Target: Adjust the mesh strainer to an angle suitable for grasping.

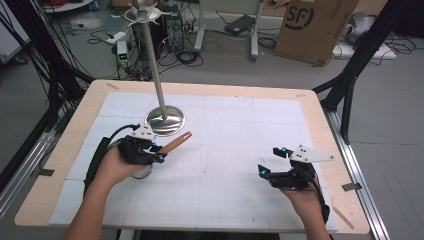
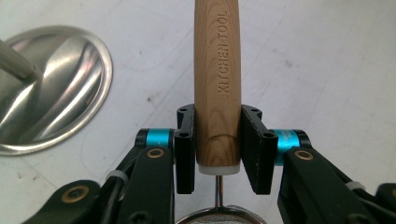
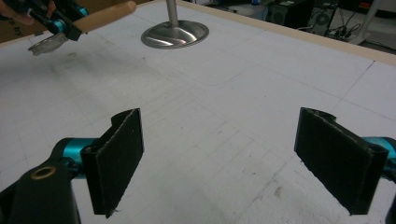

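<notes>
Your left gripper [image 1: 159, 152] is clamped on the light wooden handle [image 2: 218, 84] of a small metal mesh strainer [image 1: 145, 172], the one stamped "KITCHEN TOOL". The jaws pinch it close to the end where the wire stem joins the wood. In the high view the tool sits on the left half of the table, handle pointing right and away from you. It lies just near of the round polished steel base [image 1: 165, 120] of the tall hanging stand [image 1: 151, 55]. In the right gripper view the mesh head seems to hang clear of the white gridded table mat [image 1: 225, 165].

Your right gripper [image 1: 272, 160] holds nothing. Its jaws stand wide apart over the mat on the right side, well apart from the strainer.

The main risk is the grip point. You hold smooth, rounded wood near one end, so the long free part could swing or twist between the pads if you turn your wrist fast. The stand's pole is close too. A careless lift toward its hooks [image 1: 142, 14] could knock the handle against the pole and jar the tool loose.
</notes>
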